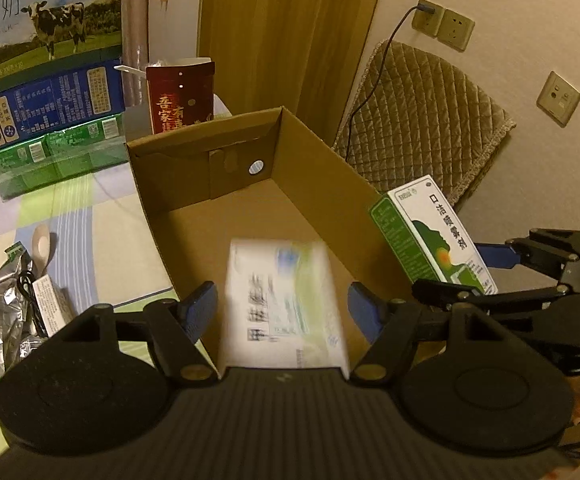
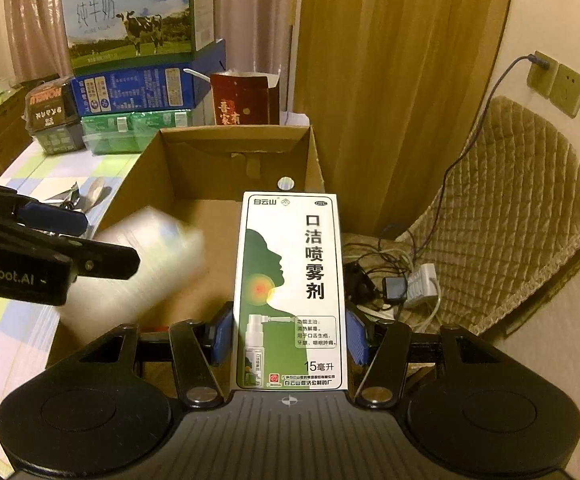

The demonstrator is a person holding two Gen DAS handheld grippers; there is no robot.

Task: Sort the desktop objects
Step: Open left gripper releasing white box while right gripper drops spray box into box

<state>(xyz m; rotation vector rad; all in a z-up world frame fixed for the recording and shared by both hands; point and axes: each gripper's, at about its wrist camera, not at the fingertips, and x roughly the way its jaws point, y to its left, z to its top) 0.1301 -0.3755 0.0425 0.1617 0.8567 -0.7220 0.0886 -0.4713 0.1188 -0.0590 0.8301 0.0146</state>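
Note:
An open cardboard box (image 1: 194,184) stands on the table; it also shows in the right wrist view (image 2: 194,160). My left gripper (image 1: 284,306) is open over the box. A white medicine box (image 1: 282,304), motion-blurred, is between its blue fingers (image 1: 200,308) without touching them; it shows as a white blur in the right wrist view (image 2: 138,264). My right gripper (image 2: 290,338) is shut on a green and white spray box (image 2: 290,288), held upright at the cardboard box's right edge. The spray box also shows in the left wrist view (image 1: 433,232).
Stacked milk cartons (image 1: 38,60) and a red box (image 1: 180,98) stand behind the cardboard box. A foil bag (image 1: 6,308) and a spoon (image 1: 42,244) lie at left on the tablecloth. A quilted chair (image 2: 509,208) with a power strip (image 2: 417,284) is at right.

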